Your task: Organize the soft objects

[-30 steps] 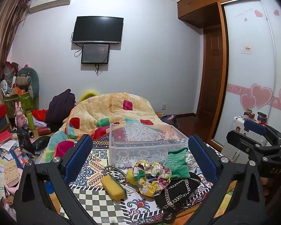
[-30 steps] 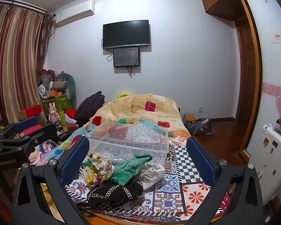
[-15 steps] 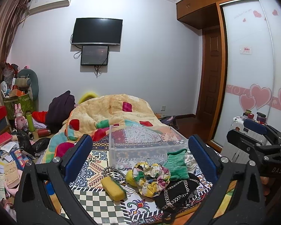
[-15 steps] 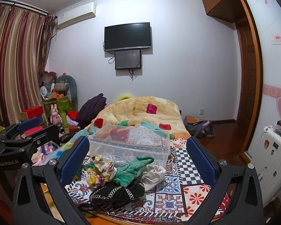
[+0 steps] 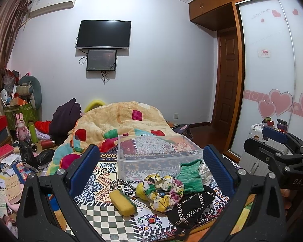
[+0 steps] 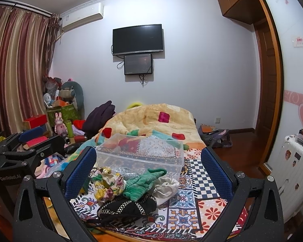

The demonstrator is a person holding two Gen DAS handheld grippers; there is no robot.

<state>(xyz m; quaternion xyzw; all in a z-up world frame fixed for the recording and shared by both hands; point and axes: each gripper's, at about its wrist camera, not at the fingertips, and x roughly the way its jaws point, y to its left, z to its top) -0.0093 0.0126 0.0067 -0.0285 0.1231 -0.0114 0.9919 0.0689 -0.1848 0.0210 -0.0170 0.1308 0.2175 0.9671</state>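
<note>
A pile of soft things lies on the patterned cloth at the bed's near end: a floral scrunchie (image 5: 163,187) (image 6: 109,185), a green knitted piece (image 5: 190,176) (image 6: 141,183), a black chain-trimmed item (image 5: 189,203) (image 6: 123,206), a white cloth (image 6: 165,185), a yellow sponge (image 5: 122,199) and a yellow ball (image 5: 140,189). A clear plastic bin (image 5: 157,155) (image 6: 139,153) stands just behind them. My left gripper (image 5: 151,167) is open and empty, above the pile's left side. My right gripper (image 6: 149,167) is open and empty, above the pile's right side.
A bunched yellow quilt (image 5: 121,121) fills the bed behind the bin. Cluttered boxes, bottles and papers (image 5: 14,141) lie on the left. A white suitcase (image 6: 295,171) and the sliding wardrobe (image 5: 272,70) stand on the right.
Both views have shifted slightly, with the pile and bin sitting a little lower and nearer. Nothing has been picked up or moved.
</note>
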